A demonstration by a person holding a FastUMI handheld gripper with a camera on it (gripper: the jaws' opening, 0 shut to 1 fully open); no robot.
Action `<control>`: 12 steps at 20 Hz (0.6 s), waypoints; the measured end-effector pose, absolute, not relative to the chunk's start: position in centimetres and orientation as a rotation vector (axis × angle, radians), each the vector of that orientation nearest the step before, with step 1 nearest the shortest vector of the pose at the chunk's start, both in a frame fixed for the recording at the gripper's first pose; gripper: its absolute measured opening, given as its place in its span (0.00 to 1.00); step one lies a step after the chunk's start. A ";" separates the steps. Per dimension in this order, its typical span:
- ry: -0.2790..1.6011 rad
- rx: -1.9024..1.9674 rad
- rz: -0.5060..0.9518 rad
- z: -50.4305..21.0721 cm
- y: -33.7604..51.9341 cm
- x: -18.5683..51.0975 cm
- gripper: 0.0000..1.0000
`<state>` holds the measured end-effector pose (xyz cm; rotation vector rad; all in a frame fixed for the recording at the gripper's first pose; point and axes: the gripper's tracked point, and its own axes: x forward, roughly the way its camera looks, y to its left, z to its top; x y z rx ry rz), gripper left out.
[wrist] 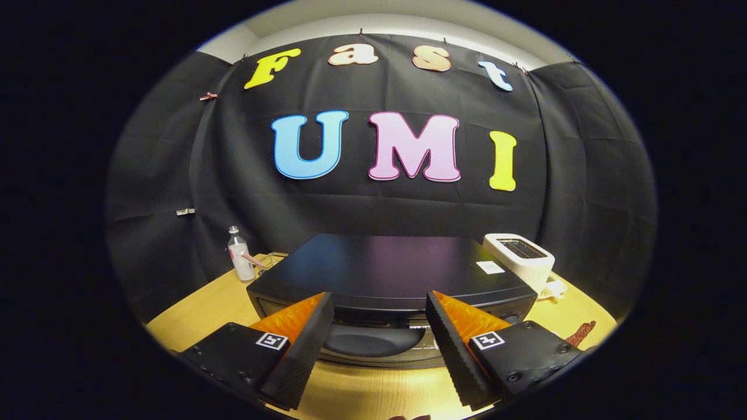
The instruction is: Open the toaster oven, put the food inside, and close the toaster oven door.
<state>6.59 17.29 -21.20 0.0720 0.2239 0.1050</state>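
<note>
Black toaster oven (pixel 385 274) behind spread gripper (pixel 379 309)

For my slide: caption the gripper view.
Open gripper poised before the closed toaster oven, its handle between the fingers.

Black cloth (pixel 373 210) hangs creased across the back and both sides, clipped along its top edge. Above it runs a pale wall (pixel 385 23) under soft indoor light. A light wooden table (pixel 198 315) spreads below, its grain faintly glossy.
</note>
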 end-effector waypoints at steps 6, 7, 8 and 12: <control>0.238 0.101 0.082 -22.2 17.3 6.0 0.98; 0.241 0.109 0.078 -22.6 17.3 5.6 0.98; 0.251 0.088 0.077 -22.8 17.4 4.9 0.98; 0.310 0.093 0.065 -23.8 17.2 1.5 0.98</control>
